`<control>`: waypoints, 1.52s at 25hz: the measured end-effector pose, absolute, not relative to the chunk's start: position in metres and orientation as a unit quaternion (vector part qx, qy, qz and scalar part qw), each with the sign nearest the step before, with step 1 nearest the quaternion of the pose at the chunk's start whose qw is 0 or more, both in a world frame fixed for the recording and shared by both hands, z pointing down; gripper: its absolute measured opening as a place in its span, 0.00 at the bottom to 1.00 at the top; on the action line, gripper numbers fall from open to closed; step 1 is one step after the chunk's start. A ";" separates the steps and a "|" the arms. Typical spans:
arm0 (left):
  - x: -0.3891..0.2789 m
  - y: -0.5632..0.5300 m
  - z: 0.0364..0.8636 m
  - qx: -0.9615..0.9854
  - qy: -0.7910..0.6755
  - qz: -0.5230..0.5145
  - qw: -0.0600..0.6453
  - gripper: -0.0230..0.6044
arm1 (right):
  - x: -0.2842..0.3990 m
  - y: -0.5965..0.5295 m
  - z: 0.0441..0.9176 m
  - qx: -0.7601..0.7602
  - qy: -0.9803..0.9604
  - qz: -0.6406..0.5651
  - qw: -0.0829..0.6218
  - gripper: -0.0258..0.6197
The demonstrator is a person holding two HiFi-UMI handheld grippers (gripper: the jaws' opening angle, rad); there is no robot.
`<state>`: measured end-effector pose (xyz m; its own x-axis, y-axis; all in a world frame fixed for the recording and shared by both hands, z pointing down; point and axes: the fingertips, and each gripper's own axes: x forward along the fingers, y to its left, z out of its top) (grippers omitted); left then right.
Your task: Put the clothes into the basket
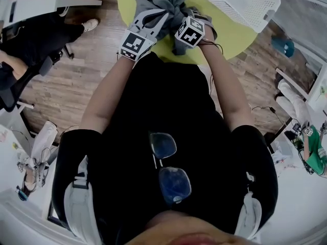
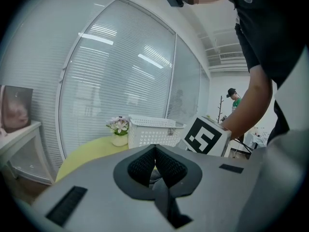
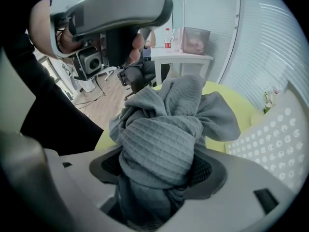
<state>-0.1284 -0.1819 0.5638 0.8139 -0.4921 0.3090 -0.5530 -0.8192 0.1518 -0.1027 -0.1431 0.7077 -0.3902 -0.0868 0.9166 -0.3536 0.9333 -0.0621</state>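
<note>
- Surface: round yellow-green table (image 1: 232, 37) on a wood-plank floor (image 1: 76, 78). A curved glazed wall with blinds (image 2: 120, 81) stands behind it.
- Small flower pot (image 2: 119, 132) stands on the table just beside the white perforated basket (image 1: 240, 1).
- Basket contents: no view shows them.
- Grey garment (image 1: 171, 4) is bunched at the table's near edge, outside the basket, between your two grippers.
- Left gripper (image 2: 155, 151): jaw tips together, a fold of the garment pinched.
- Right gripper (image 3: 159, 168): jaws clamped on a thick wad of the garment.
</note>
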 end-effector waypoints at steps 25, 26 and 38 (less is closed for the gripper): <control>-0.055 -0.148 0.397 0.979 -0.185 0.073 0.040 0.05 | -0.019 -0.094 0.511 0.213 -0.789 0.128 0.562 0.61; -0.051 -0.148 0.391 0.980 -0.183 0.071 0.036 0.05 | -0.015 -0.097 0.503 0.216 -0.788 0.121 0.563 0.61; -0.013 -0.174 0.354 0.977 -0.204 0.059 0.015 0.05 | 0.040 -0.136 0.452 0.237 -0.788 0.076 0.563 0.61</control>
<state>-0.0131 -0.1739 0.3543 0.9095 -0.3975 0.1216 -0.4011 -0.9160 0.0052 0.0399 -0.1359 0.4516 -0.2532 -0.2890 0.9232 -0.4593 0.8758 0.1482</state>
